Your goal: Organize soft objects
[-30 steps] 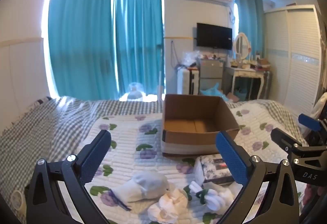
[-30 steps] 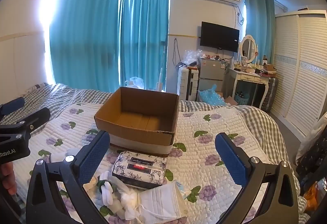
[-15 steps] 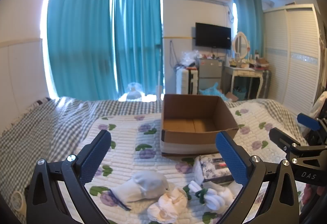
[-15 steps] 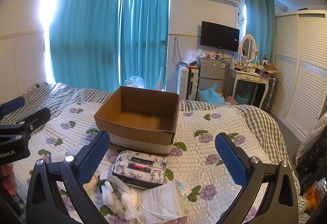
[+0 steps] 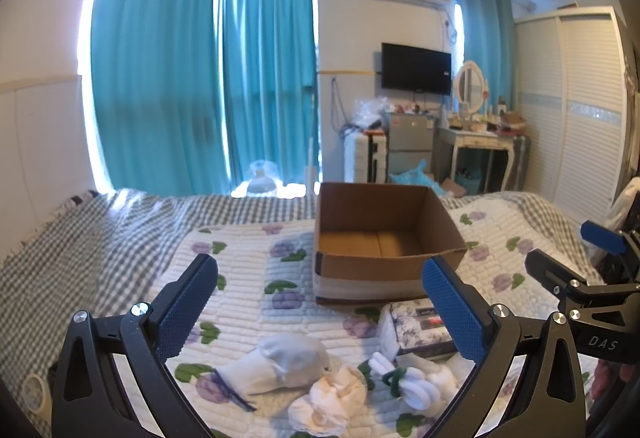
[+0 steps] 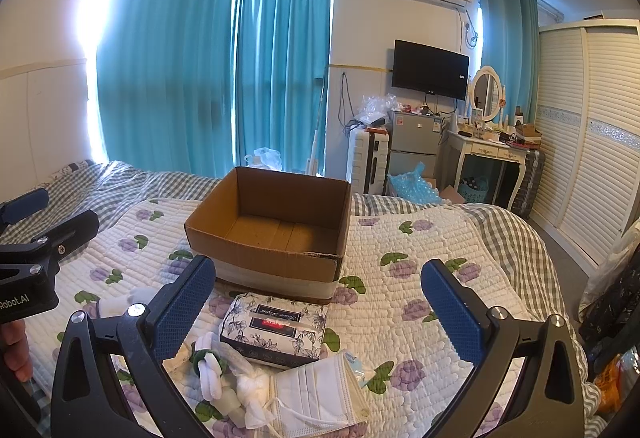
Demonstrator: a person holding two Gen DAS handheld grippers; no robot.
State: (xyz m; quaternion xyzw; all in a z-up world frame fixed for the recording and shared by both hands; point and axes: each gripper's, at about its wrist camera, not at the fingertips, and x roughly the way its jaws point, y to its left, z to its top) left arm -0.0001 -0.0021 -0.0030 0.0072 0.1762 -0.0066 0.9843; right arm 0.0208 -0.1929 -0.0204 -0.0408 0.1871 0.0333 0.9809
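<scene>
An open, empty cardboard box (image 5: 384, 242) (image 6: 276, 226) stands on the floral quilt. In front of it lie a floral tissue pack (image 6: 276, 326) (image 5: 416, 326), a stack of white face masks (image 6: 316, 394), a white and green knotted sock bundle (image 5: 412, 382) (image 6: 212, 370), a crumpled white cloth (image 5: 332, 398) and a white cap (image 5: 280, 362). My left gripper (image 5: 320, 302) is open and empty, above the cap and cloth. My right gripper (image 6: 320, 298) is open and empty, above the tissue pack and masks.
The quilt (image 6: 400, 278) covers a bed with a grey checked sheet (image 5: 80, 230). Teal curtains (image 5: 200, 78) hang behind. A small fridge (image 6: 412, 146), a dressing table (image 6: 492, 154) and a wardrobe (image 6: 592, 138) stand beyond the bed's far right.
Both grippers stay open and nearly still; the views shift only slightly.
</scene>
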